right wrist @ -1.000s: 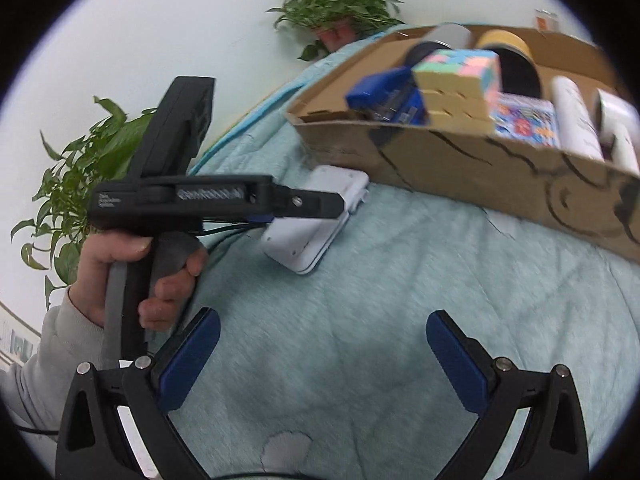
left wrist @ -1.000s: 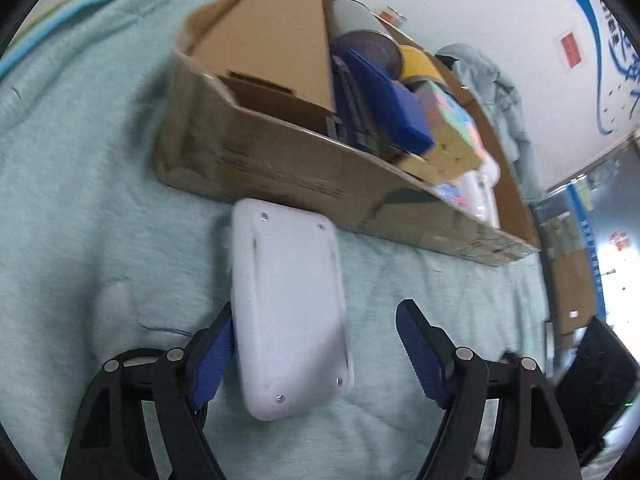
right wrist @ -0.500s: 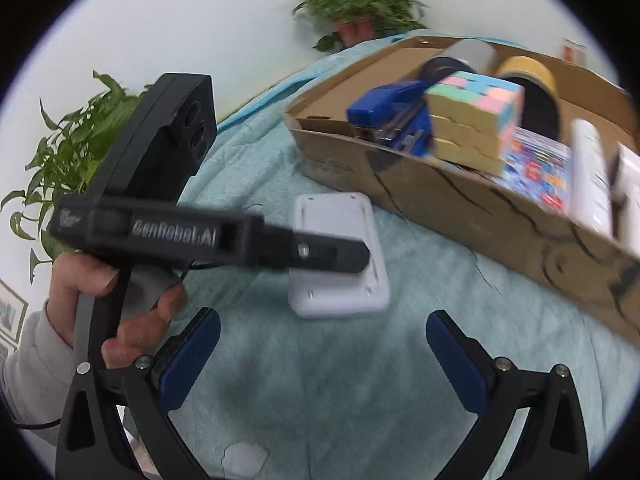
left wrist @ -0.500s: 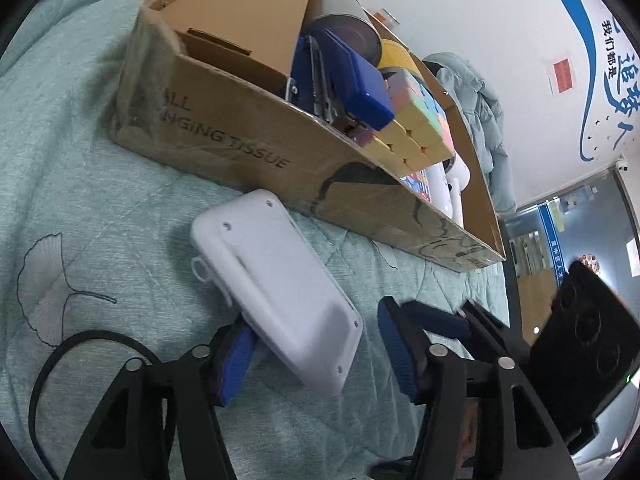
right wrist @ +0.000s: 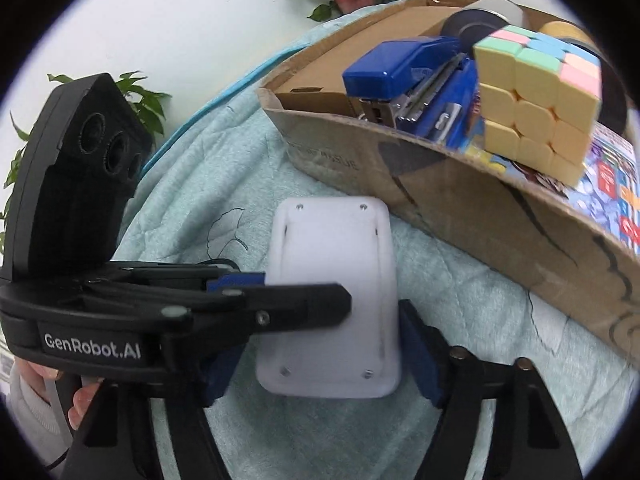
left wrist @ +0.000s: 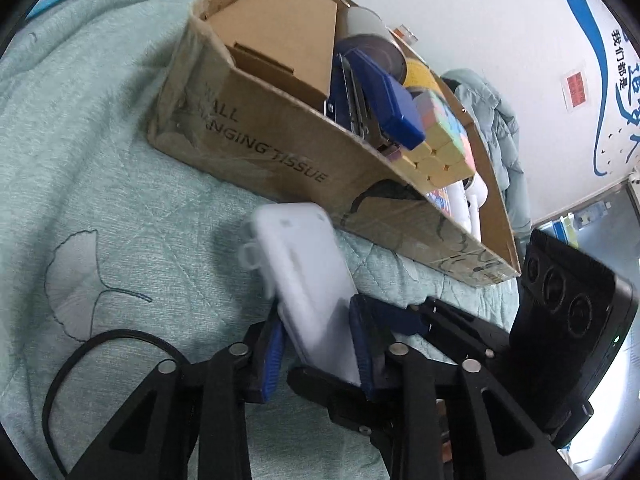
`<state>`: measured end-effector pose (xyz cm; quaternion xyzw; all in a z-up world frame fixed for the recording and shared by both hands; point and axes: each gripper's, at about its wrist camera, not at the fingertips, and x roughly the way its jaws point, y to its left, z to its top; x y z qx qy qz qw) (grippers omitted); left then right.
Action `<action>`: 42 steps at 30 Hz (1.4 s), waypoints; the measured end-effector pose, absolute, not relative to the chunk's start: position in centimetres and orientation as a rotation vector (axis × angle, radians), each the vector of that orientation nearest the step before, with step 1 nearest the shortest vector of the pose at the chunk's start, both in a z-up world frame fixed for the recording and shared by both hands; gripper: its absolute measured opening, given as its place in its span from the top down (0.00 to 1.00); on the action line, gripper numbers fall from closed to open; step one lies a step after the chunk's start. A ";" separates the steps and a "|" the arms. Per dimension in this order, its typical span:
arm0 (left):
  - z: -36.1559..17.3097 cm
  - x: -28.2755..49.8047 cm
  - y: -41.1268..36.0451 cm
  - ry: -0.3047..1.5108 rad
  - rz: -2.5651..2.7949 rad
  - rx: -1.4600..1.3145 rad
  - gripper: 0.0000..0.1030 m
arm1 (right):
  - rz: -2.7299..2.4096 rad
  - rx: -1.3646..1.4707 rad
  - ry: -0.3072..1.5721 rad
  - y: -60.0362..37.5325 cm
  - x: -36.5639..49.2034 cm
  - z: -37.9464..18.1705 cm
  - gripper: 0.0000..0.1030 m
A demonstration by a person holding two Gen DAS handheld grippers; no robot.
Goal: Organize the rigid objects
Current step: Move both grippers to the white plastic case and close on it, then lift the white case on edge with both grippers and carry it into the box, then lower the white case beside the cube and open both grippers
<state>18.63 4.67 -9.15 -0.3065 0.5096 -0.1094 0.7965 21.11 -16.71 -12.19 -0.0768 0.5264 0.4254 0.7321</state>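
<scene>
- Jaws of the left gripper (left wrist: 316,344) are clamped on the thin sides of the white case (left wrist: 308,280), holding it tipped up on edge.
- Jaws of the right gripper (right wrist: 320,364) are closing, with the near end of that same white case between them; the blue pads (right wrist: 418,354) sit just beside its sides, and I cannot tell if they press yet.
- White case is over the green blanket (left wrist: 120,184), just beside the long front wall of the cardboard box (left wrist: 256,148).
- Already in the box: a blue stapler (right wrist: 404,80), a pastel cube (right wrist: 536,100), tape rolls and some white bottles.
- I think most of the tidying is done. What is left, as far as I can see, is this white case, not yet in the box.
</scene>
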 end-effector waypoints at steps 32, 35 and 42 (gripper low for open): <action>5.7 21.9 -5.0 0.876 -0.424 -0.381 0.80 | 0.809 0.087 0.912 -26.1 21.7 -0.7 0.34; 6.2 25.0 -6.8 0.890 -0.479 -0.376 0.80 | 0.761 0.086 0.913 -27.2 23.8 -0.5 0.35; 3.8 31.5 -9.6 0.989 -0.492 -0.383 0.80 | 0.701 0.142 1.017 -29.9 28.8 -2.9 0.36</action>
